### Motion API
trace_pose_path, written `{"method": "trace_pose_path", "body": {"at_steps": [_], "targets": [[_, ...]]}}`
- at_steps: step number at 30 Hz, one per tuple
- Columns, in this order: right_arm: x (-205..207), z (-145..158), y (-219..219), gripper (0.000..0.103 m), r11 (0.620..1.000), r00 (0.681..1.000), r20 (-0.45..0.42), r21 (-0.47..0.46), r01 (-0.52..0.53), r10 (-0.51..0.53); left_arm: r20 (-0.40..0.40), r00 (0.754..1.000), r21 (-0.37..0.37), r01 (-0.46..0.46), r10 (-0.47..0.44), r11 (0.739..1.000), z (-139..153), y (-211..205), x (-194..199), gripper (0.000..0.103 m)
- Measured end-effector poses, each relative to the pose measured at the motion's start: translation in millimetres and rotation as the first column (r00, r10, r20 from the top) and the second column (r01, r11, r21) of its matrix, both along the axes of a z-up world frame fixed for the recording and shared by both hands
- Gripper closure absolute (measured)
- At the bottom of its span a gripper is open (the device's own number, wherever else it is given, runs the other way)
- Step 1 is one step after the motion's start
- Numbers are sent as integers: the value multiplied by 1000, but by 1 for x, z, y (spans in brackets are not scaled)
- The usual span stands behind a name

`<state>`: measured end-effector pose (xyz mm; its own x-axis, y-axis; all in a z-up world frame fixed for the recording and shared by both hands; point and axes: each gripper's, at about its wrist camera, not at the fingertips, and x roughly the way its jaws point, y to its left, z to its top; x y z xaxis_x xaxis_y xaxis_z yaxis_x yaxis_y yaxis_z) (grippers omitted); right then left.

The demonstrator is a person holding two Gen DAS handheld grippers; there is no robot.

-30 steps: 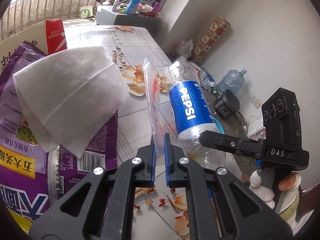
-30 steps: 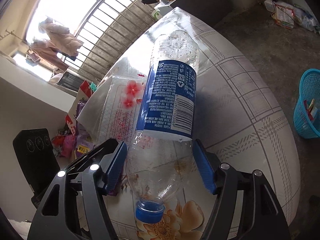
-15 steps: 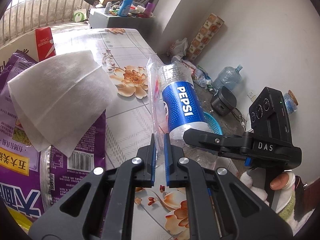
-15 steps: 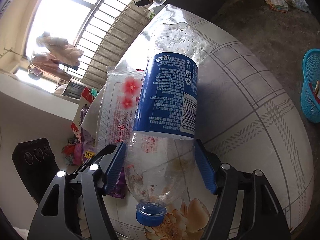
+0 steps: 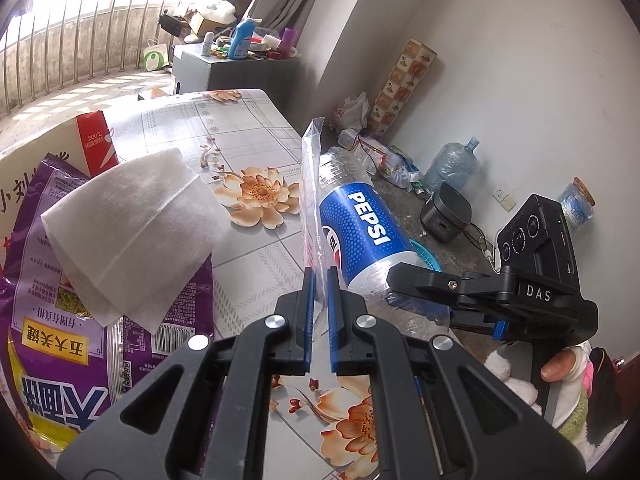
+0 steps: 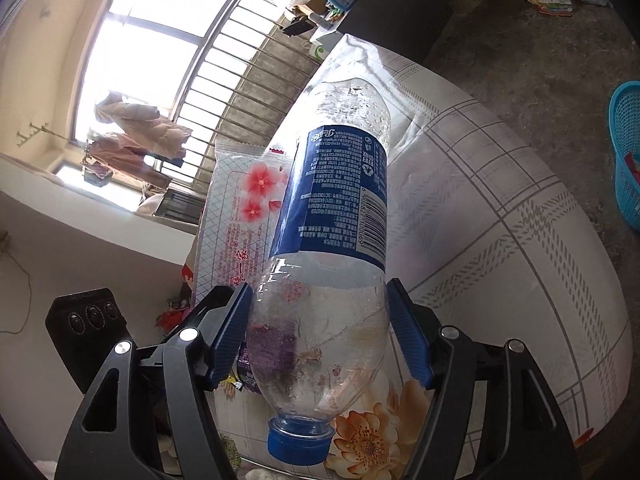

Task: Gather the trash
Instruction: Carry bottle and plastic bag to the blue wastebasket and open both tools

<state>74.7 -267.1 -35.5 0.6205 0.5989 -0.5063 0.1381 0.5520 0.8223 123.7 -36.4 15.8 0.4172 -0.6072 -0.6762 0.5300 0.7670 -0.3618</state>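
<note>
My left gripper [image 5: 319, 280] is shut on the lower edge of a clear plastic wrapper [image 5: 310, 184] printed with red flowers, held edge-on above the table. That wrapper [image 6: 236, 216] shows flat in the right wrist view, behind the bottle. My right gripper [image 6: 320, 312] is shut on an empty Pepsi bottle [image 6: 336, 208] with a blue label, its blue cap [image 6: 298, 442] pointing back toward the camera. In the left wrist view the bottle [image 5: 360, 224] hangs just right of the wrapper, the right gripper [image 5: 404, 276] clamped on its lower part.
A floral tablecloth covers the table [image 5: 248, 248]. A white folded tissue [image 5: 132, 232] lies on a purple snack bag [image 5: 52, 340] at the left, beside a cardboard box [image 5: 92, 140]. A blue basket [image 6: 626, 156] stands on the floor past the table's edge. A person's hand [image 5: 558, 368] grips the right handle.
Both grippers have lifted their loads a little. The wrapper stands higher above the table and the bottle has swung to point more steeply upward, with more of the window behind it.
</note>
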Motion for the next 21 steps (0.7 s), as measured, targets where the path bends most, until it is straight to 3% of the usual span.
{"method": "trace_pose_path", "body": {"at_steps": [11, 16, 21], "targets": [[-18, 14, -18, 37, 999, 995, 88, 40, 34, -37, 78, 996, 13, 35, -36, 999, 34, -17, -9, 99], [-36, 20, -46, 37, 993, 986, 125, 63, 100, -107, 115, 988, 23, 103, -105, 994, 50, -51, -6, 99], [-66, 19, -93, 37, 970, 961, 140, 80, 228, -238, 143, 964, 38, 222, -226, 974, 59, -110, -4, 99]]}}
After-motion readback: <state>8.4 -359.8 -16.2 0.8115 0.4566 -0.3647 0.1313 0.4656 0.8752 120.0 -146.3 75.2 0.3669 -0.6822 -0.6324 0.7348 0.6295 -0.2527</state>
